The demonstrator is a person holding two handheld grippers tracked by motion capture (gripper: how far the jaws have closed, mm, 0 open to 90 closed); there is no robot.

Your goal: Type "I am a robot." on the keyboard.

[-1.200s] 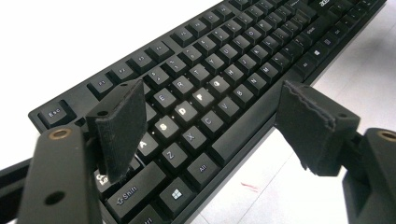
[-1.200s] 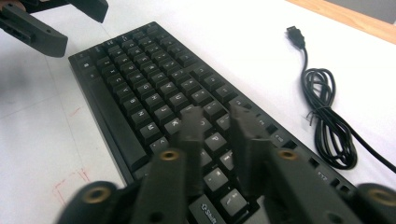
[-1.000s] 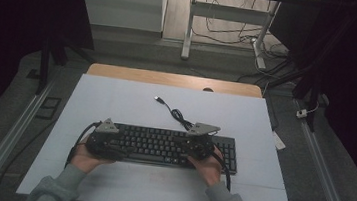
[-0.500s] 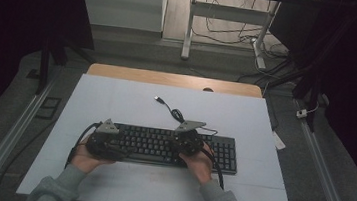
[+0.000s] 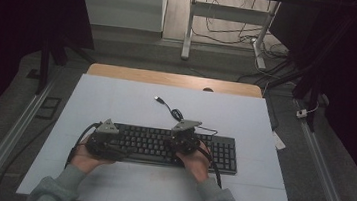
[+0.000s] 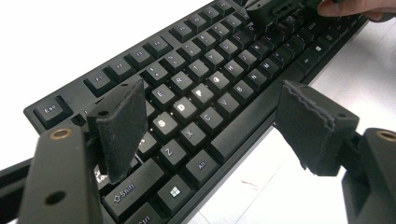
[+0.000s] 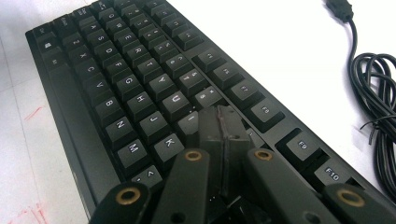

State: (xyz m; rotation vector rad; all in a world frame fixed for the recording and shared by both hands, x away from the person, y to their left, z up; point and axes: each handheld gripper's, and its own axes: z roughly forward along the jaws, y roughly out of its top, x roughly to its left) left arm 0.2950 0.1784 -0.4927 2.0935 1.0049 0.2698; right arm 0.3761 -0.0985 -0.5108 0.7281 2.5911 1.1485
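One black keyboard [image 5: 171,147] lies near the front edge of the white table [image 5: 116,99], with bare surface beyond it and at both ends. Its single coiled cable [image 5: 173,111] trails just behind it. Two grippers work here: the left gripper [image 6: 212,123] stands wide open over the keyboard's left end, holding nothing; the right gripper [image 7: 223,128] is closed, pads together, its tips down among the keys right of the keyboard's middle.

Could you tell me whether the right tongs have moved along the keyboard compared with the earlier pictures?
Yes. In the high view the right tongs have shifted left along the keyboard, from near its number pad toward its middle.
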